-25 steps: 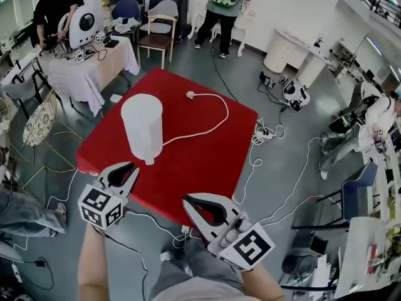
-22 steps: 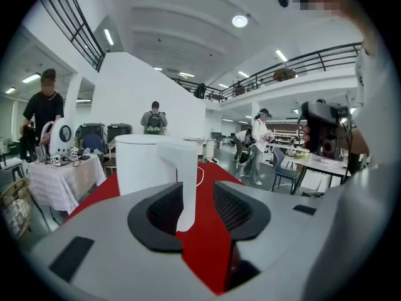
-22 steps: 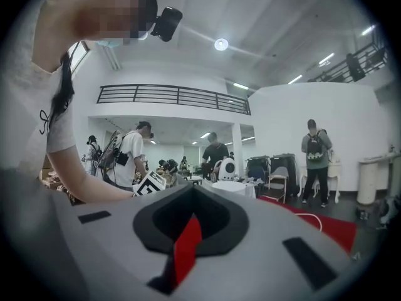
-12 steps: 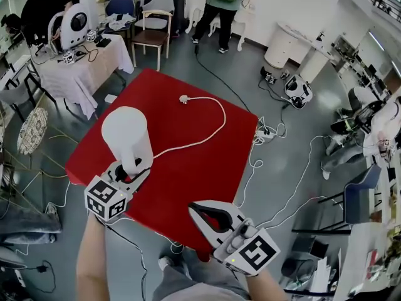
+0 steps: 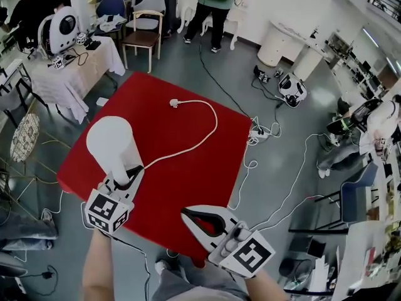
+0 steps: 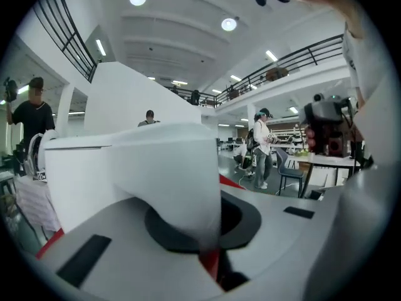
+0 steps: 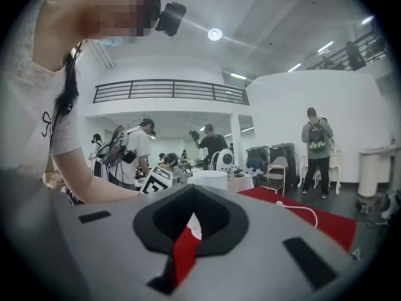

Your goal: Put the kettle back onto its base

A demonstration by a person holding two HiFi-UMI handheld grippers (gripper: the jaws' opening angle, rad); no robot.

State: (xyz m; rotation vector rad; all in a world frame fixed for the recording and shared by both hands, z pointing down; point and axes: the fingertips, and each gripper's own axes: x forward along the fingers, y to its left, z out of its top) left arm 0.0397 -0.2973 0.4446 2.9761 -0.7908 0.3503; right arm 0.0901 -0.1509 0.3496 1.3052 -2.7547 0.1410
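A tall white kettle (image 5: 109,144) stands upright at the left of the red table (image 5: 188,162). My left gripper (image 5: 128,175) reaches its near side. Its jaws have just been closing, and they are shut on the kettle's white handle (image 6: 182,187), which fills the notch between them. A white cord (image 5: 207,127) runs from the kettle's foot across the table to a loose plug (image 5: 173,103). I cannot make out the base under the kettle. My right gripper (image 5: 188,214) hangs over the table's near edge, shut and holding nothing. The kettle (image 7: 210,179) shows ahead of it in the right gripper view.
A cloth-covered table (image 5: 75,68) with devices stands at the back left, with chairs (image 5: 141,33) beside it. A person with a backpack (image 5: 216,5) stands at the back. Cables and a power strip (image 5: 260,132) lie on the floor right of the table.
My left gripper has moved forward to the kettle and closed on its handle. The right gripper has come forward a little over the table's near edge.
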